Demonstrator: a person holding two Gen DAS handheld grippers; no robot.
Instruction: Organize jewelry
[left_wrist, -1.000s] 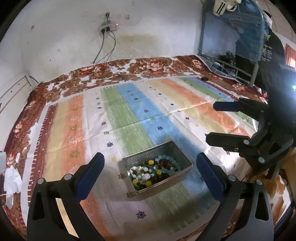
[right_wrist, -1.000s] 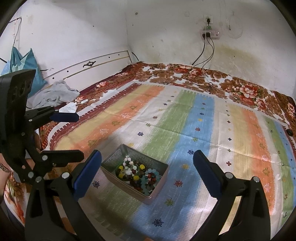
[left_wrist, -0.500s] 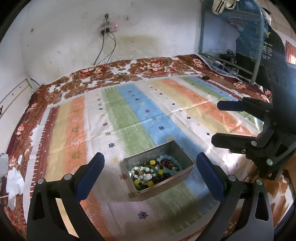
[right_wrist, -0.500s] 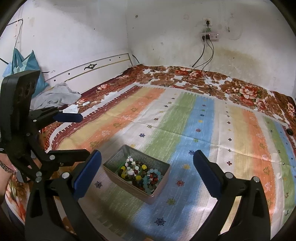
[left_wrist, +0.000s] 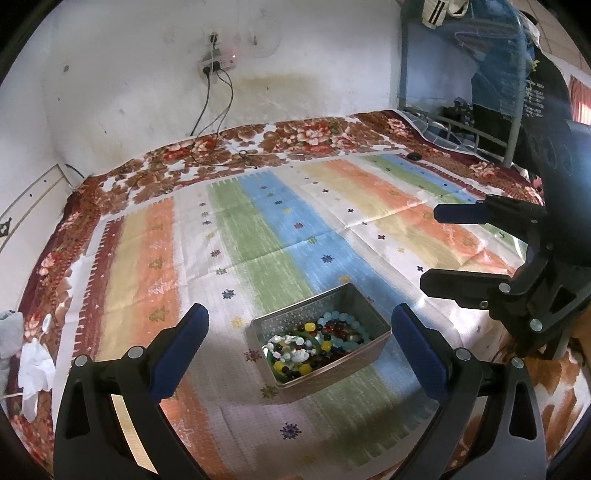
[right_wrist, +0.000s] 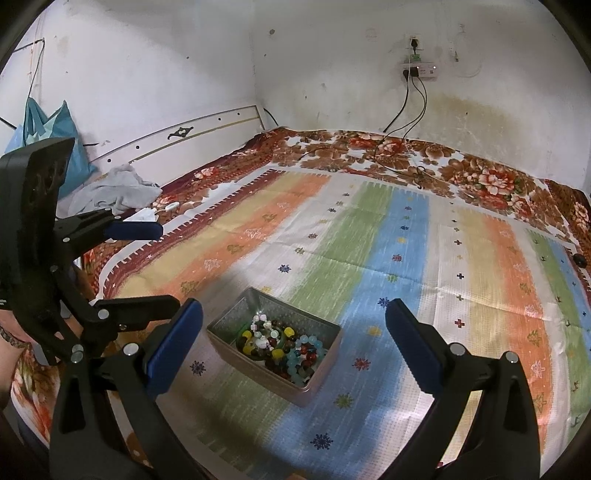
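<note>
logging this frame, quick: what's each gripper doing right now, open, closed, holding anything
Left gripper: open, holding nothing, above the metal tin of beads.
Right gripper: open, holding nothing, also above the tin.

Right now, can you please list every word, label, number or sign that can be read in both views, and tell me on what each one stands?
No text can be read in full.
Dark garment hanging at the upper right of the left view: several lines of white print, too small and blurred to read.
Metal tin with the beads: no label visible.
Power strip on the wall: no readable marking.
Striped cloth: only woven stars and crosses, no words.
</note>
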